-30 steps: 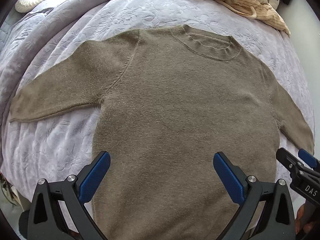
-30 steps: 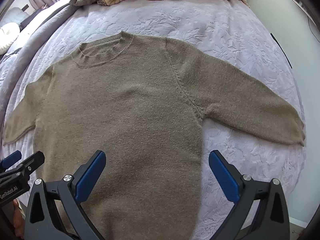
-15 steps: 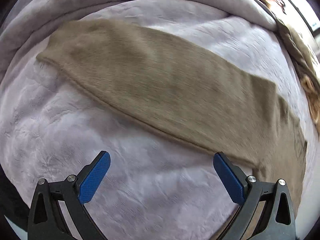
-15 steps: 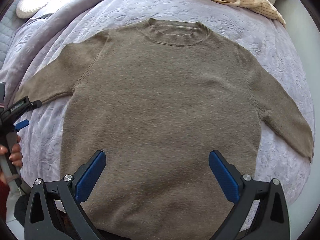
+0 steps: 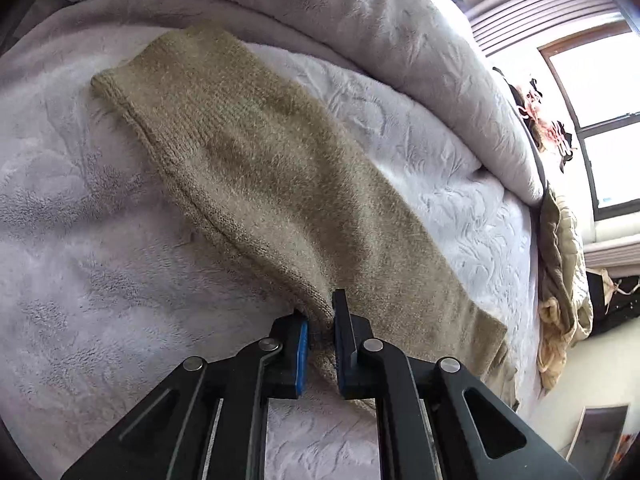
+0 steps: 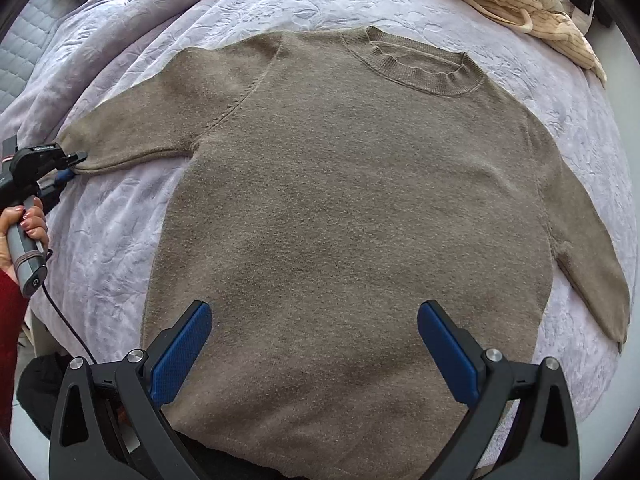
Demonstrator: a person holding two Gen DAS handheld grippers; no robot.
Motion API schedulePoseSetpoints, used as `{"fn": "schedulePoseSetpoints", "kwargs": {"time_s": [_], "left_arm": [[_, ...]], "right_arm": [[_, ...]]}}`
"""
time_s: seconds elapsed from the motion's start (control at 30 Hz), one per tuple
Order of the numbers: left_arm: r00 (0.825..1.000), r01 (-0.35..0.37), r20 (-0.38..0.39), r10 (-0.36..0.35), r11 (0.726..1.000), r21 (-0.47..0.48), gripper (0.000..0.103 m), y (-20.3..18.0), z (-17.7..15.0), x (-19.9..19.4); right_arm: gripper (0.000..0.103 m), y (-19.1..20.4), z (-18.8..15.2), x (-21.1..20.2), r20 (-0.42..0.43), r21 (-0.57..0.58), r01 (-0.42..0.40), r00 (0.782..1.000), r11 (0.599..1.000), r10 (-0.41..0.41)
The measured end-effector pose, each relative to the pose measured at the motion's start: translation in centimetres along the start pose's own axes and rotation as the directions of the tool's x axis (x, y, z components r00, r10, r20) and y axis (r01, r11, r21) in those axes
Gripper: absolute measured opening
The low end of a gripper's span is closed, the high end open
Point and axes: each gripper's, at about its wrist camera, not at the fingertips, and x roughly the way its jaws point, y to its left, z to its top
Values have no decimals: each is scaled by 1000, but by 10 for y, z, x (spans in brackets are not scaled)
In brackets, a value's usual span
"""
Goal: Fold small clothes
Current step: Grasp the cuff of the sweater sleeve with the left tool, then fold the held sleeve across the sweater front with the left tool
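jaws of the left gripper [image 5: 320, 332] pinch the sweater [image 6: 360, 220] sleeve edge; right gripper [image 6: 314, 354] gapes wide above its hem.

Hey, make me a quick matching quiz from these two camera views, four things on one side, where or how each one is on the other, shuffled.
Things:
1. left gripper
2. right gripper
3. olive knit sweater
4. striped cream garment

States:
A. open above the sweater's hem
B. bunched at the bed's far edge
C. shut on the left sleeve's edge
D. spread flat on the lavender blanket

Pairs: 1-C, 2-A, 3-D, 4-B
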Motion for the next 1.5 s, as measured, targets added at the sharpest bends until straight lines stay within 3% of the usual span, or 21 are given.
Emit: {"fn": "schedulePoseSetpoints", "kwargs": {"time_s": [0.17,0.33,0.47,0.6,0.73,0.93,1.03,1.13,1.33,1.4,1.5], "left_arm": [[996,11,90,-26,987,159,12,-43,-6,-26],[987,52,117,-106,919,391,7,-119,-32,-49],[979,130,61,-196,825,549,7,-186,-72,-56],[968,213,-54,-243,695,687,7,-255,-134,-42],[963,265,-178,-204,581,769,7,-295,-205,-9],[960,269,-275,-58,467,842,7,-309,-294,42],[969,218,-245,4,443,870,7,-307,-308,57],[973,169,-220,69,439,883,7,-302,-313,62],[982,138,-181,63,422,896,7,-297,-302,29],[986,124,-158,45,427,896,7,-291,-289,12],[992,80,-116,47,475,877,8,-275,-251,-2]], "right_arm": [[102,-10,-2,-1,1,18,-11,1000,1000,11],[102,-29,-7,-5,10,57,-18,1000,998,18],[102,-53,-12,-9,22,112,-24,1000,993,22],[102,-82,-21,-11,31,174,-23,999,985,17],[102,-114,-33,-11,30,243,-19,999,970,12],[102,-155,-53,-4,12,323,0,1000,946,-4],[102,-170,-59,2,-5,351,7,1000,936,-5],[102,-178,-62,7,-17,358,13,1000,934,-7],[102,-183,-49,9,4,323,24,1000,946,-27],[102,-177,-37,7,26,283,35,999,958,-45],[102,-158,-14,1,81,174,74,993,982,-89]]}}
